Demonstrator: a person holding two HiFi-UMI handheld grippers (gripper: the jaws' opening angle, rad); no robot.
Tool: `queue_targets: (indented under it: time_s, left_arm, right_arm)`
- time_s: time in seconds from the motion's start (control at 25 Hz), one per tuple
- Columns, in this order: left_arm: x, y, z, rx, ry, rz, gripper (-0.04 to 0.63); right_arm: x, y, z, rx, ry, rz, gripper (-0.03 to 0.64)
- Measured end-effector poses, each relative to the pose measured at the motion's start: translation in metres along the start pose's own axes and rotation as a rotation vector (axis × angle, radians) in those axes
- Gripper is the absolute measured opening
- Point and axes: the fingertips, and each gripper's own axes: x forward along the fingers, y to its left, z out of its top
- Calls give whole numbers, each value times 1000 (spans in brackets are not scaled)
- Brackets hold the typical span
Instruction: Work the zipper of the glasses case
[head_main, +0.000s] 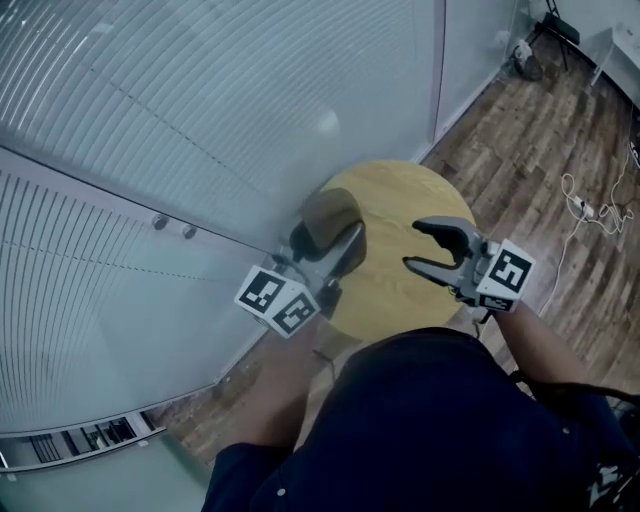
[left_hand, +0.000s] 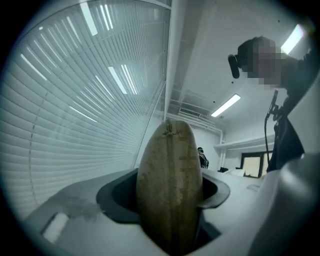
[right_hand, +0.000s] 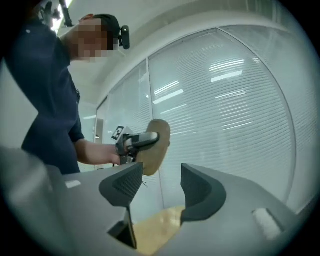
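Note:
The glasses case (head_main: 325, 222), a brown oval pouch, is held up over the left part of the round wooden table (head_main: 395, 290). My left gripper (head_main: 343, 250) is shut on it. In the left gripper view the case (left_hand: 170, 175) stands on end between the two dark jaws, its seam facing the camera. My right gripper (head_main: 413, 246) hangs over the table to the right of the case, open, with nothing between its jaws. The right gripper view shows its own jaws (right_hand: 160, 186) apart, and beyond them the case (right_hand: 155, 150) in the left gripper (right_hand: 143, 141). No zipper pull is clear in any view.
A glass wall with white blinds (head_main: 200, 120) runs along the left and behind the table. Wooden floor (head_main: 560, 150) lies to the right, with a white cable (head_main: 590, 215) on it. The person's dark shirt (head_main: 430, 430) fills the bottom of the head view.

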Motion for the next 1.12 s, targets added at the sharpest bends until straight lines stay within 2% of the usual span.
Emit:
queue_targets:
  time_s: [0.12, 0.2, 0.36, 0.48, 0.72, 1.12]
  left_arm:
    - [-13, 15, -23, 83, 33, 51, 305]
    - [-21, 23, -41, 95, 47, 88, 305]
    - [-30, 24, -65, 97, 56, 154, 305]
    - [-35, 29, -81, 80, 83, 164, 305]
    - [-37, 24, -71, 83, 120, 158, 305]
    - [-35, 17, -70, 81, 120, 124, 305]
  right_arm:
    - [-9, -27, -20, -57, 70, -147, 235]
    - [-21, -40, -33, -80, 86, -226, 196]
    - [-55, -49, -37, -19, 74, -339, 130]
    - [-65, -56, -38, -1, 32, -395, 9]
    - [-72, -59, -16, -29, 17, -442, 8]
    - [-76, -55, -16, -29, 7, -450, 8]
